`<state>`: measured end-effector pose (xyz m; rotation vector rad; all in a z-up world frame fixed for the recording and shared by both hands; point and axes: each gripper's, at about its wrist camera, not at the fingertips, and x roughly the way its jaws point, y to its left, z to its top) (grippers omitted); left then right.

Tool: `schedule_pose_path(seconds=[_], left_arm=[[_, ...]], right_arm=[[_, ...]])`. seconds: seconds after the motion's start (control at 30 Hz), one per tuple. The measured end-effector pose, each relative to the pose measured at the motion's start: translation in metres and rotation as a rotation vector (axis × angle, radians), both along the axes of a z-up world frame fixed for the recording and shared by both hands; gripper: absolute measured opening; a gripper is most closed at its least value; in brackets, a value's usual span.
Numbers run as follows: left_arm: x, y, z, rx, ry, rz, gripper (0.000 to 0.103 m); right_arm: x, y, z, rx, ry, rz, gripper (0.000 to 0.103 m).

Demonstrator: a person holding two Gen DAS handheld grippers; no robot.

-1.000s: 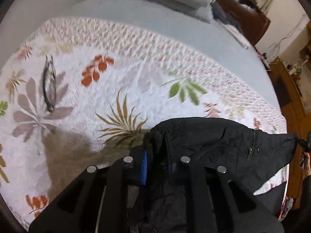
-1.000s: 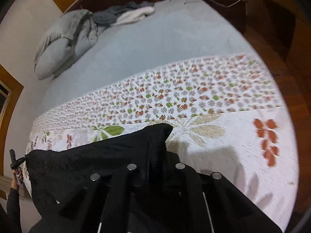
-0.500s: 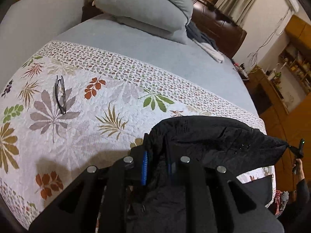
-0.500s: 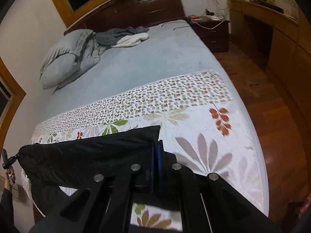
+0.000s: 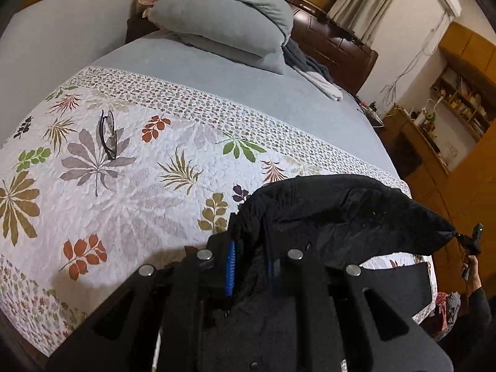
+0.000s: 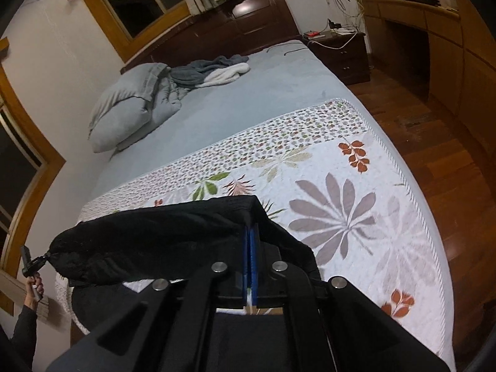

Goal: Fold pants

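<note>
The left gripper (image 5: 249, 266) is clamping its blue-padded fingers (image 5: 229, 268) on a bunched end of the black pants (image 5: 341, 210), holding it raised above the quilt. The right gripper (image 6: 250, 266) is pinching the opposite end, its blue pads (image 6: 246, 266) pressed nearly together on the fabric. Each gripper is showing at the far edge of the other's view, so the two are holding well apart with the cloth hanging between them.

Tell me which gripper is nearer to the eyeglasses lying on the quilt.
Left. The left gripper, shut on the black pants, sits on the same side of the quilt as the eyeglasses. The right gripper grips the pants' far end; no eyeglasses show in its view.
</note>
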<state>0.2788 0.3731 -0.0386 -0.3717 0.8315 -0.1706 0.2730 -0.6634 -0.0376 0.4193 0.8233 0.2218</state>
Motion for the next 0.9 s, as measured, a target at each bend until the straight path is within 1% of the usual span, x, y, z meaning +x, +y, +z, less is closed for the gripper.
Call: schedule_pose_path(seconds=[0.13, 0.2, 0.4, 0.63, 0.83, 0.9], left_arm=[[-0.019, -0.004, 0.004, 0.031, -0.022, -0.027, 0.013], [-0.027, -0.004, 0.005, 0.033, -0.027, -0.034, 0.013], [-0.056, -0.003, 0.001, 0.050, -0.029, -0.048, 0.013], [-0.093, 0.009, -0.028, 0.021, 0.009, -0.027, 0.013], [-0.123, 0.010, -0.060, 0.020, 0.047, -0.027, 0.015], [-0.134, 0.007, -0.075, 0.028, 0.079, -0.041, 0.016]], right_arm=[[-0.029, 0.005, 0.005, 0.008, -0.028, 0.004, 0.001], [-0.044, 0.006, 0.004, 0.012, -0.034, 0.002, 0.001], [-0.085, -0.007, -0.011, 0.040, -0.034, -0.039, 0.001], [-0.131, -0.017, -0.046, 0.109, -0.024, -0.087, 0.001], [-0.179, -0.019, -0.078, 0.148, -0.018, -0.141, 0.001], [-0.194, -0.015, -0.092, 0.168, -0.011, -0.152, 0.001]])
